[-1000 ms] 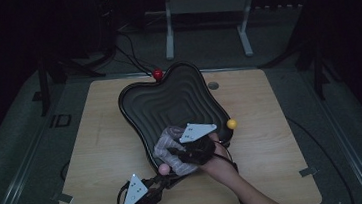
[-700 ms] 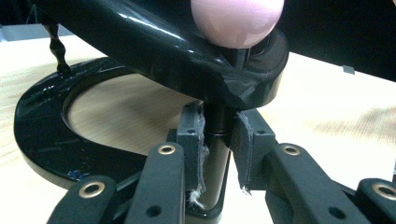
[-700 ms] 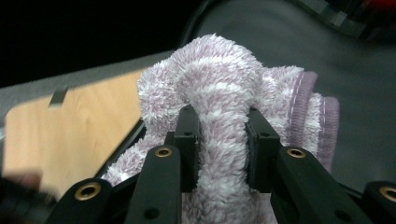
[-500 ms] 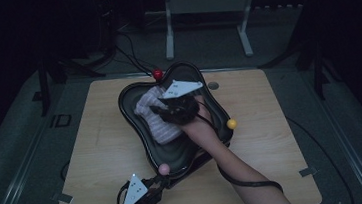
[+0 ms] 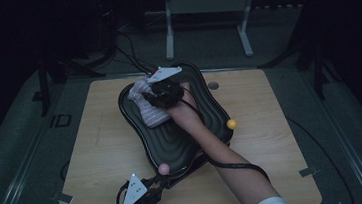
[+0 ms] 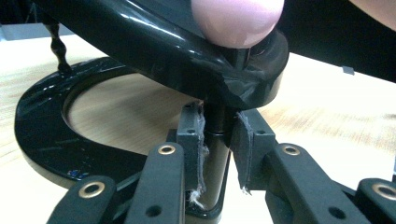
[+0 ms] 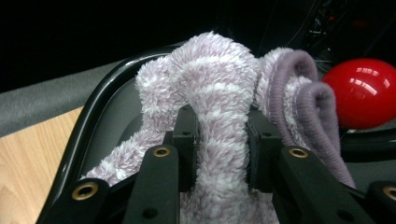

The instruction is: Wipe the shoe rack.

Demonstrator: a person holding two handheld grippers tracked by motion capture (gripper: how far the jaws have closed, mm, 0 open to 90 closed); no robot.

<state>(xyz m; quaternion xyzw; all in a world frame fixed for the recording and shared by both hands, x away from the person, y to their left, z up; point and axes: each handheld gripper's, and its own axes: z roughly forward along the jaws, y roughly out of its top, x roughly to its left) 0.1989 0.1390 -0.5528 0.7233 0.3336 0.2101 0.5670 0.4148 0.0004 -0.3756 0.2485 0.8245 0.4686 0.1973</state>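
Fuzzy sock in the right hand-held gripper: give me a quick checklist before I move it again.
1. Right hand-held gripper clamped on fuzzy sock: ok.
2. Left hand-held gripper around the black post under the pink knob: ok.
3. Sock over the black ridged tray, at its far end: ok.
4. Sock clear of the red knob: cannot tell, they look close.
5. Cable trailing across the tray rim: not ok, may snag.

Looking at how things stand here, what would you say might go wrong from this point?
1. The right hand-held gripper pinches just a fold of the fuzzy sock; the fold might slip out.
2. The left hand-held gripper grips only the thin post under the black tray, so the tray could tilt or shift when pushed.
3. The sock sits at the tray's far rim by the red ball and could go over.
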